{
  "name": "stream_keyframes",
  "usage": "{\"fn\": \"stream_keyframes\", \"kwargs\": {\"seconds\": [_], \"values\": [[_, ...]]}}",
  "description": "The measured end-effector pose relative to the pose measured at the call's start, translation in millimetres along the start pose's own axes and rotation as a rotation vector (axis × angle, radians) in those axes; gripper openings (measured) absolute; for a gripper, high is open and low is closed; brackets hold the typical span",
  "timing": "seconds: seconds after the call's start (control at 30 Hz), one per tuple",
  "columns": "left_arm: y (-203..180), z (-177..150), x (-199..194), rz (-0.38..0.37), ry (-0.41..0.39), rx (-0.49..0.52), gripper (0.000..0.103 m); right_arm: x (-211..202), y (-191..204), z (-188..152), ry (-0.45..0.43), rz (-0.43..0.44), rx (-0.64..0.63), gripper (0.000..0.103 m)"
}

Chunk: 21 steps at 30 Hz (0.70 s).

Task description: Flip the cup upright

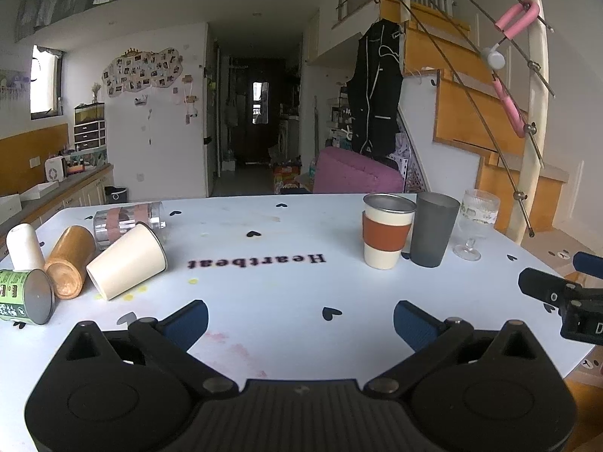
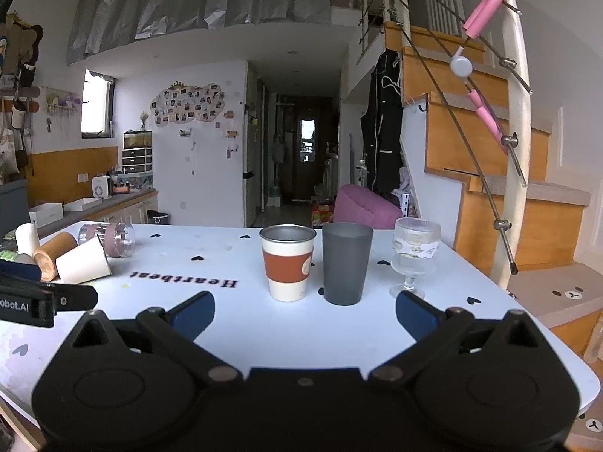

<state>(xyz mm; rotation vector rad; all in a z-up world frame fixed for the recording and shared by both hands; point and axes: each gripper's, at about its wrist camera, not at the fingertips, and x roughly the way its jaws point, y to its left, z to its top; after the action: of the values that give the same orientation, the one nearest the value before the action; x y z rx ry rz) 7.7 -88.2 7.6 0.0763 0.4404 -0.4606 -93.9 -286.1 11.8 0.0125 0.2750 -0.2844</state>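
While both grippers hover low over the white worktop, the left gripper has its blue-padded fingers spread wide with nothing between them, and the right gripper is spread just as wide and empty. In the left view the right gripper shows at the right edge, off the worktop's corner. Ahead and to the left of the left gripper lies a cluster of tipped-over cups: a cream cup on its side with its base toward the camera, a brown cup touching it on the left, a white cup behind that, a green-labelled can at the near-left edge, and a clear cup with pink bands lying behind the cream one. Ahead of the right gripper three vessels stand upright in a row: an orange-sleeved cup, a grey tumbler just beside it, and a stemmed glass further right. "Heartbeat" is printed between the two groups.
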Motion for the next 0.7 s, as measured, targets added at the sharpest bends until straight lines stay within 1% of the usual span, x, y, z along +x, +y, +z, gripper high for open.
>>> {"fn": "stream_keyframes", "kwargs": {"seconds": [0.7], "values": [[1.1, -2.6, 0.8, 0.006, 0.006, -0.001, 0.103, 0.2, -2.1, -0.3, 0.005, -0.017, 0.001, 0.103]]}}
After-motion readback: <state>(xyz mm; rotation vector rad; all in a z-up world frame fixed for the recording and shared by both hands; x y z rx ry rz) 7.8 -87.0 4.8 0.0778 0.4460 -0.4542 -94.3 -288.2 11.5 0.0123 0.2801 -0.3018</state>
